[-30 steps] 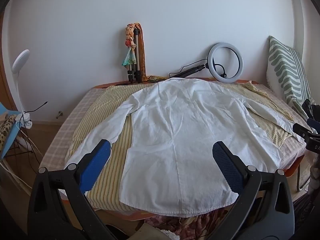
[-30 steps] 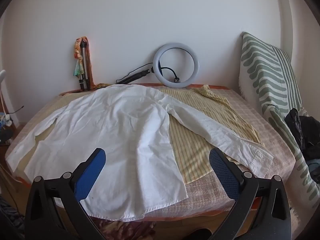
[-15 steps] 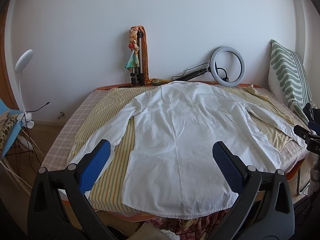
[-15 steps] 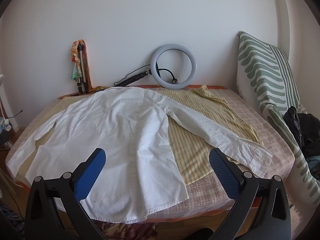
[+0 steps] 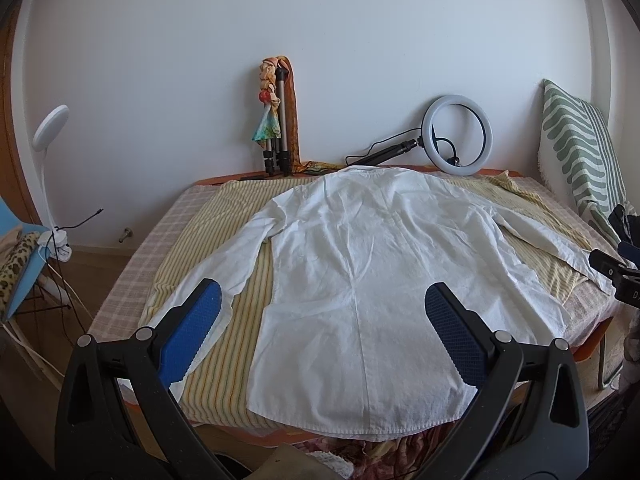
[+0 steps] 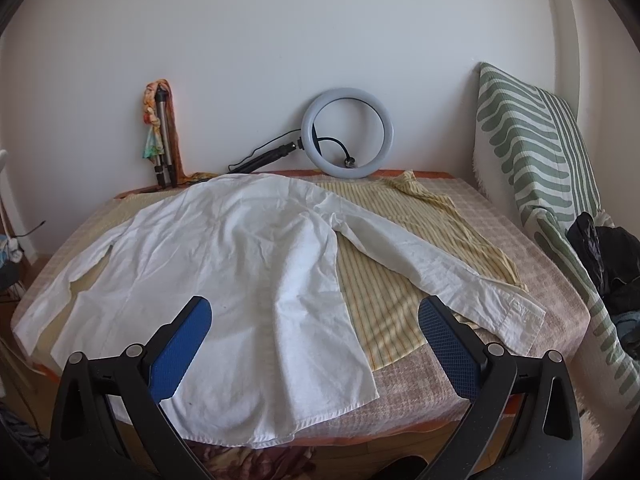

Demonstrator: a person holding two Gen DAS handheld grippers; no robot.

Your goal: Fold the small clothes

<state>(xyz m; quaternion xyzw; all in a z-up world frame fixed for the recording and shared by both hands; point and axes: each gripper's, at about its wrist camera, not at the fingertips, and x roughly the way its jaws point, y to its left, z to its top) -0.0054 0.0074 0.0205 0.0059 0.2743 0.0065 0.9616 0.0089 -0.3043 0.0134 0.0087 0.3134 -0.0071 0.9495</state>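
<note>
The white shirt lies flat, back side up, in the middle of the frame on a bed, on top of a yellow striped cloth. Both sleeves are spread out to the sides.

The left claw is wide open and holds nothing. The right claw is wide open too, with nothing in it. Both hang above the shirt's bottom edge, low in the frame.

I think the fold has not started. A good first move is to pinch one sleeve near its cuff, taking only the white cloth and not the striped one under it. Then bring it across the back, smooth and flat.

I see no box or basket here.
</note>
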